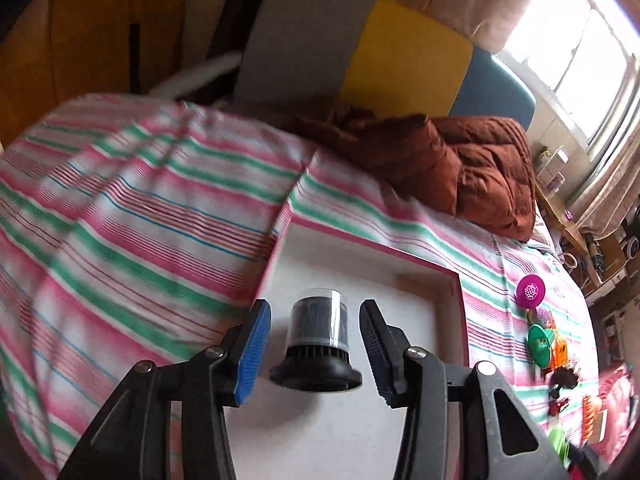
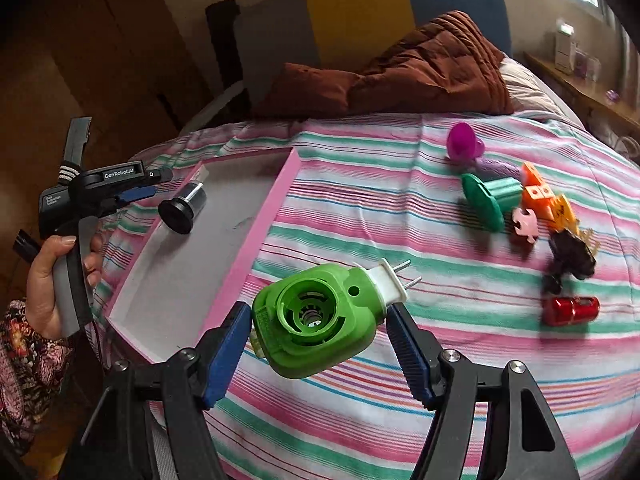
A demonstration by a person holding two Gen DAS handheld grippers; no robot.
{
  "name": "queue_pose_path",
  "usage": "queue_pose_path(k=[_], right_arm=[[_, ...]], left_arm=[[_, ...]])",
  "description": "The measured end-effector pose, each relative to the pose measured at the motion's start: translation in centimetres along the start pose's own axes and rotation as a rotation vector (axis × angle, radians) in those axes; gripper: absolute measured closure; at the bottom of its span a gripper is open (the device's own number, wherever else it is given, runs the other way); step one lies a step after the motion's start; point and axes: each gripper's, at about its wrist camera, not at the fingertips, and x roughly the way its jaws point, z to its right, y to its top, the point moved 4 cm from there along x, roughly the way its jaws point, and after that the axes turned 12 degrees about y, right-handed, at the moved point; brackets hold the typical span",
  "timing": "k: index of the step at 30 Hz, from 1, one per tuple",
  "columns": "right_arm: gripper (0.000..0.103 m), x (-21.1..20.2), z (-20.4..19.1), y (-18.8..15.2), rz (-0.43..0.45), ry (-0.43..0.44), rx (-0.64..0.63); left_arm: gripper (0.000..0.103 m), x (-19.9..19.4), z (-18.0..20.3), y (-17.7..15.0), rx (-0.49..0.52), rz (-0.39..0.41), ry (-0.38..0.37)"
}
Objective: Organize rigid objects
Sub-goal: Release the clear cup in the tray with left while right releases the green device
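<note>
A pink-rimmed white tray (image 1: 400, 256) (image 2: 256, 232) lies on the striped bedsheet. A black cylinder with a clear cap (image 1: 316, 340) (image 2: 184, 206) lies in the tray. My left gripper (image 1: 314, 344) is open around it, fingers apart from its sides; the left gripper also shows in the right wrist view (image 2: 132, 192). My right gripper (image 2: 318, 324) is shut on a green plug-in device (image 2: 320, 320) with white prongs, held above the bed beside the tray.
Several loose toys lie on the bed to the right: a magenta cup (image 2: 462, 142), a green spool (image 2: 486, 198), orange blocks (image 2: 538, 196), a pink puzzle piece (image 2: 526, 226), a dark figure (image 2: 570, 258), a red can (image 2: 570, 310). A brown duvet (image 2: 420, 68) lies at the head.
</note>
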Motion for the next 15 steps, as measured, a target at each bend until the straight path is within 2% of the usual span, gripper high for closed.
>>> queue_pose_path(k=[5,15], right_arm=[[0.033,2.8,-3.6,2.6,-0.007,0.019,-0.103],[0.033,8.9,-8.8,5.9,-0.062,0.003,-0.258]], left_arm=[[0.056,-2.4,-1.0,-1.6,0.025,0.044,-0.024],[0.056,-5.2,-2.6,-6.0,0.028,0.028,-0.06]])
